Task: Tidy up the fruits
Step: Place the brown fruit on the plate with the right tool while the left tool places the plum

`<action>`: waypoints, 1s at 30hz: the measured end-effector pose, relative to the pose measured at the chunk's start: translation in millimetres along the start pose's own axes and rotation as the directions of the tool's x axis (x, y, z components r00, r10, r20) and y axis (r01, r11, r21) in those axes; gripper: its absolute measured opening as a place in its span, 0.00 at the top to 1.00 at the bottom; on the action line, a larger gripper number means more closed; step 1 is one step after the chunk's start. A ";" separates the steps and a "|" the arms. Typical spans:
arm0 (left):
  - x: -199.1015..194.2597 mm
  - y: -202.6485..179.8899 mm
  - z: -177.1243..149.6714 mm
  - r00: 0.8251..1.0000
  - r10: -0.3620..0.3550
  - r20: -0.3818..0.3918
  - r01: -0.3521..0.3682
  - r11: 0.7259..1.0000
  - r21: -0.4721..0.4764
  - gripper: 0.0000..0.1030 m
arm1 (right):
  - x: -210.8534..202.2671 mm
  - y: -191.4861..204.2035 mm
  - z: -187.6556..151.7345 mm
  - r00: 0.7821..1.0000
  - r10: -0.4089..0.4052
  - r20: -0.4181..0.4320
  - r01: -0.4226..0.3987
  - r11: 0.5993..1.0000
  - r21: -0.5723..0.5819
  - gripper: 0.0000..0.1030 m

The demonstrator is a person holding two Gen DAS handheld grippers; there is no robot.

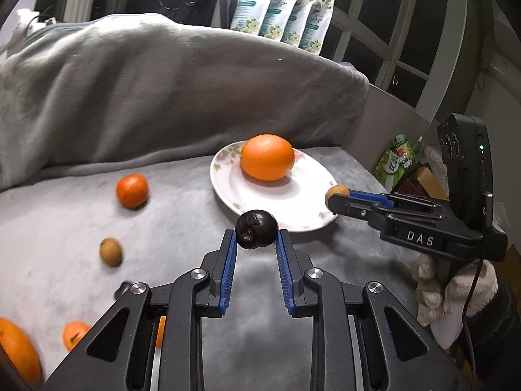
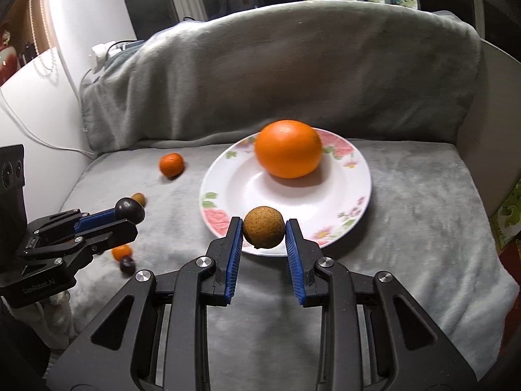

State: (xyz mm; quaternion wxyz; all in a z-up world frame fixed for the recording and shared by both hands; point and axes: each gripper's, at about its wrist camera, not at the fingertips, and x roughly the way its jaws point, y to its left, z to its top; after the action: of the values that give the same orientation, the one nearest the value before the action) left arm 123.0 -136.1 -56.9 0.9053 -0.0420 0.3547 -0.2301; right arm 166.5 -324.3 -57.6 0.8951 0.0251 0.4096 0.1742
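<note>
Both grippers, left [image 1: 256,239] and right [image 2: 264,229], tilt downward clasping small fruits.

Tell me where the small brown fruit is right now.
One brown fruit is held in the right gripper at the plate's near rim; another lies on the blanket.

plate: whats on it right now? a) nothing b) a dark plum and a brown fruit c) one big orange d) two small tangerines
c: only the large orange sits on the floral plate; the dark fruit and the brown fruit are each clamped in a gripper, not resting on the plate.
</note>
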 end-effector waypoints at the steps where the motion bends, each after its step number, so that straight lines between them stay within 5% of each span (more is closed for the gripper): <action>1: 3.9 -1.8 2.2 1.000 0.002 -0.003 -0.002 1.000 0.005 0.77 | -0.1 -1.9 -0.8 1.000 -0.004 -0.002 0.004 1.000 0.001 0.73; 24: 35.1 -15.2 15.4 0.999 0.028 -0.043 -0.025 0.998 0.062 0.77 | 15.6 -16.9 4.1 0.997 -0.081 -0.017 0.081 0.997 0.003 0.72; 26: 35.3 -14.8 16.4 0.999 0.030 -0.038 -0.027 0.998 0.065 0.75 | 15.4 -17.4 4.4 0.997 -0.078 -0.017 0.078 0.997 0.007 0.68; 28: 34.6 -14.7 17.0 0.999 0.037 -0.031 -0.035 0.997 0.066 0.60 | 13.6 -17.6 4.9 0.997 -0.083 -0.006 0.083 0.997 0.007 0.44; 30: 32.8 -14.7 17.1 0.999 0.042 -0.023 -0.040 0.997 0.068 0.51 | 10.7 -17.1 5.5 0.996 -0.087 0.008 0.087 0.996 0.004 0.39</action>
State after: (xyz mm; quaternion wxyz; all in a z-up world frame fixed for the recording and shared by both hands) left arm 149.7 -165.2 -61.0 0.9062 -0.0014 0.3587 -0.2237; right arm 182.0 -336.3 -64.8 0.9034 0.0097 0.4071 0.1341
